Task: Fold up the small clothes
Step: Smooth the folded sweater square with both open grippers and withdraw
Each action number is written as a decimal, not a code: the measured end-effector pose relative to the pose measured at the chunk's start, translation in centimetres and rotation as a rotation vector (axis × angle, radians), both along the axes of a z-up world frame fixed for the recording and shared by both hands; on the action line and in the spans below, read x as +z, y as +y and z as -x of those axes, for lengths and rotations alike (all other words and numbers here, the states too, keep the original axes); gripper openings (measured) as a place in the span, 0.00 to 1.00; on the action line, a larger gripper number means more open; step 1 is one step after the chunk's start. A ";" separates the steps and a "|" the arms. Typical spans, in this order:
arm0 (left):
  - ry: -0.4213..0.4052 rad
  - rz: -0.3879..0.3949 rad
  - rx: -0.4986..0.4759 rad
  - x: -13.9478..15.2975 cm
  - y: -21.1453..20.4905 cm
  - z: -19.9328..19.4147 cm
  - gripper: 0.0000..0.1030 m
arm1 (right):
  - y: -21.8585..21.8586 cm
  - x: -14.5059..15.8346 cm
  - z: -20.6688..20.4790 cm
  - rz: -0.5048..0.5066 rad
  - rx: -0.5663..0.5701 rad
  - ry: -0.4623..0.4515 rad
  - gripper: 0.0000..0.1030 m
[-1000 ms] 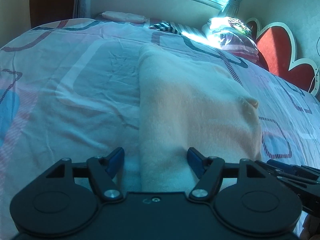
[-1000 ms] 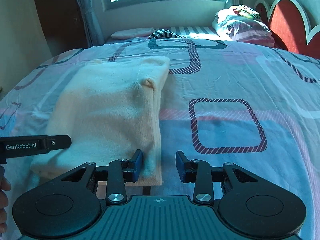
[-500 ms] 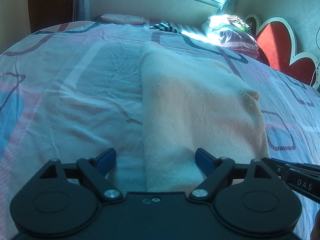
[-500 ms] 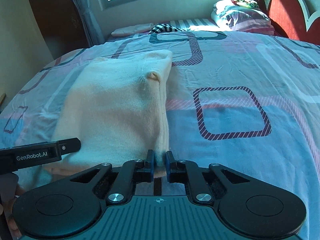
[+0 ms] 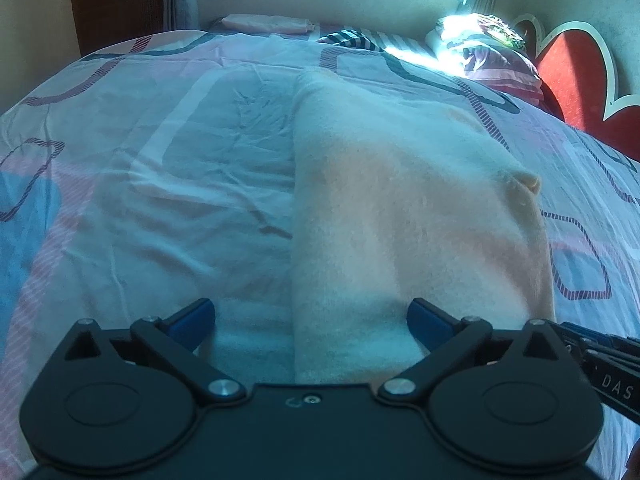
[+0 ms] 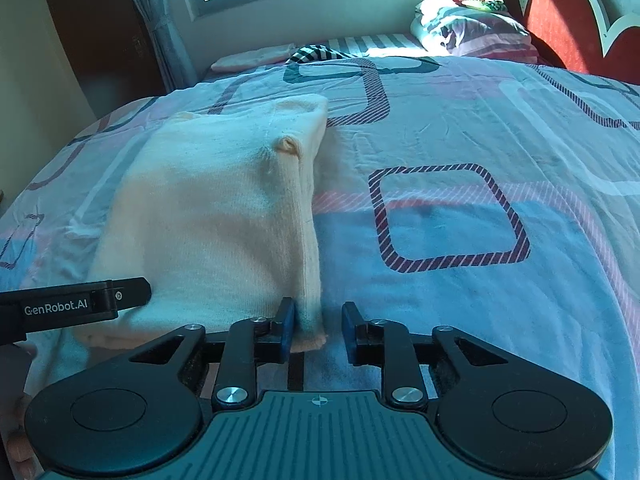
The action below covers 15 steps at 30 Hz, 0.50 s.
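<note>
Garment (image 5: 408, 216), a pale cream knit already doubled into a long narrow panel, lies on the patterned bed cover (image 5: 168, 184) and runs straight ahead of both your tongs, its near hem at their tips. Your left gripper (image 5: 311, 322) stands at its widest, its jaws having just been opening; the blue fingers (image 5: 192, 320) straddle the garment's left fold at the near hem, one over bare bed cover to the left, the other over the knit, and neither presses on anything. Your right gripper (image 6: 316, 330) has also just been opening and now stands partly apart; the hem's right corner sits between its jaws, close against the left pad (image 6: 286, 330), while the right pad is clear of the cloth, so nothing is gripped. A small rolled cuff (image 6: 288, 146) pokes up farther ahead along the garment's right edge. Beyond the far end of the garment lie a pink folded piece (image 6: 252, 58) and a striped cloth (image 6: 316, 54), with a pillow (image 6: 476, 28) ahead and to the right. Judged from this layout, the lengthwise folds are done and you are between grips at the near hem. The next move probably calls for closing both tongs on the two hem corners together, through all layers, then carrying the hem forward toward the far end without letting the side folds spill open.
</note>
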State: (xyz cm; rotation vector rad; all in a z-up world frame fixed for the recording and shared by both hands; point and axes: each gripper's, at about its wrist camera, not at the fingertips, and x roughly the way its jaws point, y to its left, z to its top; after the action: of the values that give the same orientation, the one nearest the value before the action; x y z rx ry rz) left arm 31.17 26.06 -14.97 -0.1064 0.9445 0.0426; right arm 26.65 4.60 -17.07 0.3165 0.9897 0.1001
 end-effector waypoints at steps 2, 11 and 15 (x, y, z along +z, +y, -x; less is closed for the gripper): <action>0.011 -0.018 0.026 0.2 -0.2 0.1 1.00 | -0.3 0.0 0.0 -0.009 0.001 0.010 0.37; 0.010 0.016 0.055 2.3 -0.5 3.2 0.89 | -1.8 2.7 2.0 -0.061 0.002 -0.008 0.42; -0.044 -0.035 0.058 4.7 -1.2 6.6 0.87 | -2.8 4.7 5.4 -0.072 0.042 -0.031 0.42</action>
State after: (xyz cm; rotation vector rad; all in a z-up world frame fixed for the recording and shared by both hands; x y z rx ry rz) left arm 24.59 24.90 -10.25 -0.1020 0.8965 0.1104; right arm 21.25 1.85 -12.41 0.3597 0.9632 0.1786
